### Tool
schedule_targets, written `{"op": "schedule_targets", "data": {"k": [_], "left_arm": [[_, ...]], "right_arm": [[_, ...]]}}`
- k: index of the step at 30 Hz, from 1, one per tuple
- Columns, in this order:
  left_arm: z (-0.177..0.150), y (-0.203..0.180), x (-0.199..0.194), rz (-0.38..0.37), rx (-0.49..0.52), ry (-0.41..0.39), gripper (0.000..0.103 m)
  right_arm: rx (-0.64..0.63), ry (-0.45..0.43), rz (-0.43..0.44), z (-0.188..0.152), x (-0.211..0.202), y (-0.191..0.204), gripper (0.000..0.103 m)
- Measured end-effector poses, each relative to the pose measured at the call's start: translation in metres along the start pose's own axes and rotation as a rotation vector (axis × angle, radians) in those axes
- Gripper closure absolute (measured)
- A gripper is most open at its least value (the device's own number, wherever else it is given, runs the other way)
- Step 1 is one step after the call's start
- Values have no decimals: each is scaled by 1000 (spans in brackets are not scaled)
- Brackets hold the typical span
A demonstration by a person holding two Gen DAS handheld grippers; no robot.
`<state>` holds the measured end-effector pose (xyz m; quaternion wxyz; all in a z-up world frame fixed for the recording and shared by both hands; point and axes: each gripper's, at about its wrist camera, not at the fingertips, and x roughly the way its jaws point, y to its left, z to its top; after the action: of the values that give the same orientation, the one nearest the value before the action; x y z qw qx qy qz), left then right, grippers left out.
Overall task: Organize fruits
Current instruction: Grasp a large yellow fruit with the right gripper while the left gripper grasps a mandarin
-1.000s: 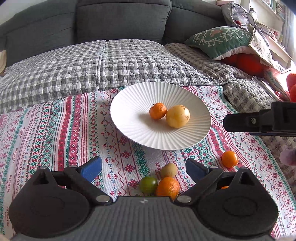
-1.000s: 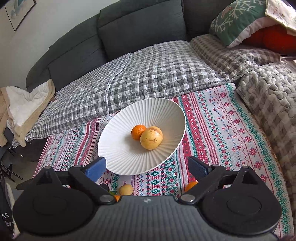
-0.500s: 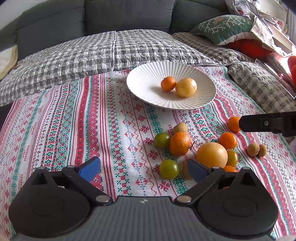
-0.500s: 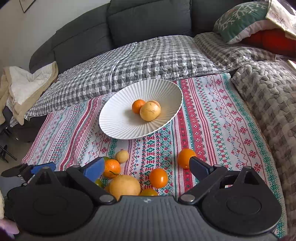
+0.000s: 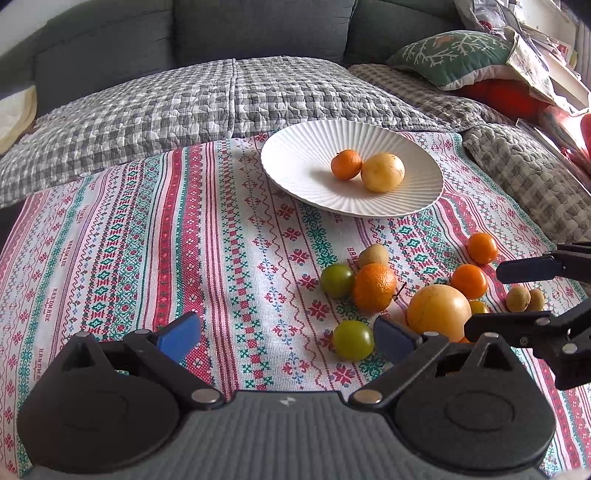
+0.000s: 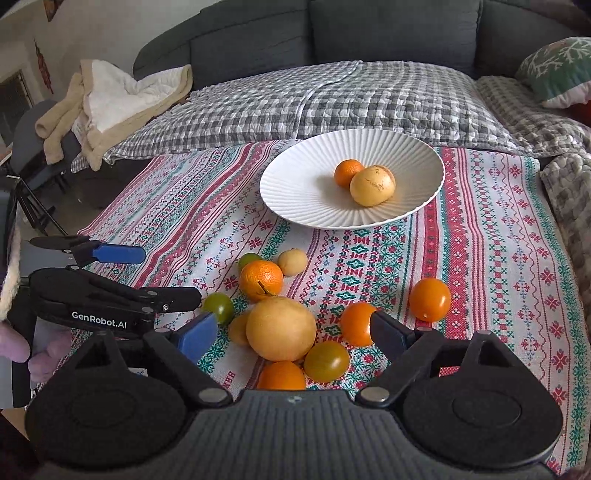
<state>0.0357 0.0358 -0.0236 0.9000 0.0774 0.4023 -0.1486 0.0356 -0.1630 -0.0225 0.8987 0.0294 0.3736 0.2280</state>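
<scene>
Right gripper [image 6: 291, 334] sits low over the fruit pile on the patterned tablecloth [image 6: 498, 258]. Its jaws are fairly wide and have just been closing. The big yellow-orange grapefruit [image 6: 280, 328] lies between the blue pads; neither pad touches it, so nothing is gripped.

Left gripper [image 5: 284, 336] is spread wide and empty over the cloth, with a green tomato [image 5: 352, 339] just inside its right finger.

White ribbed plate [image 6: 295, 184] stands at the far side of the cloth, holding a small mandarin [image 6: 347, 171] touching a yellow round fruit [image 6: 372, 185].

Loose fruit remaining on the cloth, right wrist view:
- rough-skinned orange [image 6: 261, 280] behind the grapefruit, a small pale fruit [image 6: 292, 261] just beside it
- smooth orange fruit [image 6: 356, 323] partly behind the right finger; another [image 6: 429, 299] apart to the right
- yellow-green tomato [image 6: 327, 361] and an orange fruit [image 6: 281, 376] near the gripper body, both close against the grapefruit

Left wrist view also shows two small brown fruits [image 5: 524, 299] side by side at the right edge of the pile.

Grey checked quilt [image 6: 332, 99] and dark sofa [image 6: 388, 33] behind the plate.
</scene>
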Motion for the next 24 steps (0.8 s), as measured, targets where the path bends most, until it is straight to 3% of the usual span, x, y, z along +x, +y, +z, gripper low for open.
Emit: {"op": "schedule_targets", "data": {"k": [4,11,13,24], "left_arm": [[1,3,5,-2,-14,4,10],[2,5,6,-55,-50,-4,22],[3,4,8,-77,-56,-7,25],[9,-19,18,-178,-43,4,45]], "right_arm": [[-9,16,37,0,10,2,39],[-24,60,23,-1,26,5,49],[-29,65,5,-1,29,4,56],[-9,30,-59,2,13,-9,58]]}}
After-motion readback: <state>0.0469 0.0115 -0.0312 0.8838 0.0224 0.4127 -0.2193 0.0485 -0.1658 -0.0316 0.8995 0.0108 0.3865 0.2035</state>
